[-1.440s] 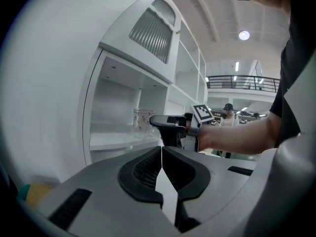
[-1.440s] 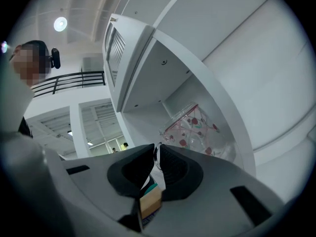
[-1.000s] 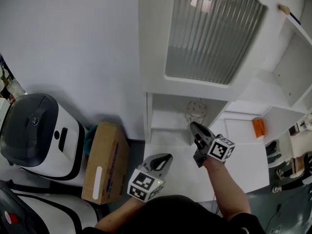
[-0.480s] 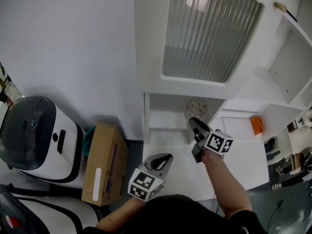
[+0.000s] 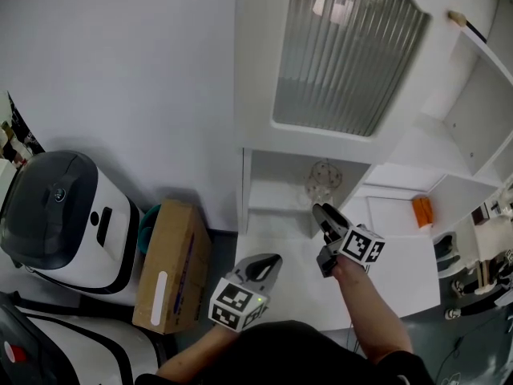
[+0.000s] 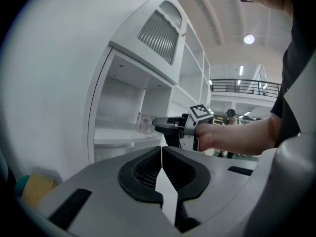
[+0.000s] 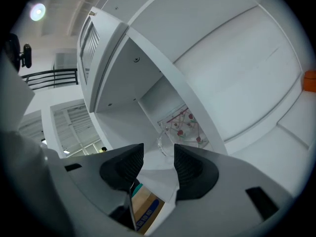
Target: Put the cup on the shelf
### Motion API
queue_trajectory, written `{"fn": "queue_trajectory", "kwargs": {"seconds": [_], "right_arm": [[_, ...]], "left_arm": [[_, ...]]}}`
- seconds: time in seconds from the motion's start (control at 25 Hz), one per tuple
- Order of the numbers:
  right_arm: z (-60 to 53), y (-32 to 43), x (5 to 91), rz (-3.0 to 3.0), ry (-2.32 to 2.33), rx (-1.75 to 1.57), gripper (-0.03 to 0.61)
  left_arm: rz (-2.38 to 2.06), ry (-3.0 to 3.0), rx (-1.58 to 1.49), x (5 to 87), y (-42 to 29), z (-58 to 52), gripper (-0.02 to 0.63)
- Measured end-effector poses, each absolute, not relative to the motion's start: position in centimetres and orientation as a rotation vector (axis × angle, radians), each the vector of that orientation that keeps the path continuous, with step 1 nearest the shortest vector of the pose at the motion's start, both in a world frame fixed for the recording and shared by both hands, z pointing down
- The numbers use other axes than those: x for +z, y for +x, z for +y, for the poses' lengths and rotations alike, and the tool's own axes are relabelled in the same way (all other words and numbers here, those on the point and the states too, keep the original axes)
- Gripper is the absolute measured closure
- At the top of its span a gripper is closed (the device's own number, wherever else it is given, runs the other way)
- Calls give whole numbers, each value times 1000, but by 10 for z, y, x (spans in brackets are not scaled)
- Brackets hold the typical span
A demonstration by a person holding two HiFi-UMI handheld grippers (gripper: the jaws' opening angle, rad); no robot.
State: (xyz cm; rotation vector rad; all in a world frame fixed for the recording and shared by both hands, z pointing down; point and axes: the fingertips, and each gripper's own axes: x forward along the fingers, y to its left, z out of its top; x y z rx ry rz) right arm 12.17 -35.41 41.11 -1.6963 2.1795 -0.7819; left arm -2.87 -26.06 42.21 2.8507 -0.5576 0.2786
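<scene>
A clear glass cup (image 5: pixel 323 181) with a red pattern stands upright on the low white shelf (image 5: pixel 268 200) inside the cabinet. In the right gripper view the cup (image 7: pixel 183 127) is just beyond my right gripper (image 7: pixel 159 152). The jaws are opening, and the pads do not press on the glass. From above, my right gripper (image 5: pixel 322 212) points into the shelf opening at the cup. My left gripper (image 5: pixel 269 263) is shut and empty, held low over the counter in front. In its own view the left gripper (image 6: pixel 161 150) faces the cup (image 6: pixel 144 123) and the other gripper.
A cabinet door with ribbed glass (image 5: pixel 345 54) hangs above the shelf. The white counter (image 5: pixel 300 283) lies below both grippers. A cardboard box (image 5: pixel 172 267) and a white-and-black machine (image 5: pixel 64 215) stand on the floor at left. An orange object (image 5: pixel 422 210) sits on a shelf at right.
My right gripper has eased back a little from the cup, which stays on the shelf. The left gripper has kept its place.
</scene>
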Motion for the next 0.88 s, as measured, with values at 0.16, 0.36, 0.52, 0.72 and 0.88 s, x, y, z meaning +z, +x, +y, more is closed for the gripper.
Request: {"fn": "queue_trajectory", "kwargs": {"seconds": [0.16, 0.36, 0.52, 0.72, 0.88], "right_arm": [[-334, 122, 406, 2219, -1700, -723, 426], [-305, 110, 377, 2303, -1633, -615, 426], [-277, 98, 355, 2393, -1601, -522, 426], [-244, 72, 348, 2561, -1578, -433, 439], [-219, 55, 338, 2658, -1478, -348, 516]], "left_arm": [[-573, 2853, 287, 420, -31, -256, 597], [-595, 2859, 304, 415, -33, -253, 598], [-581, 2860, 309, 406, -33, -247, 597], [-542, 2859, 307, 394, -34, -238, 598], [-494, 2847, 260, 380, -30, -226, 597]]}}
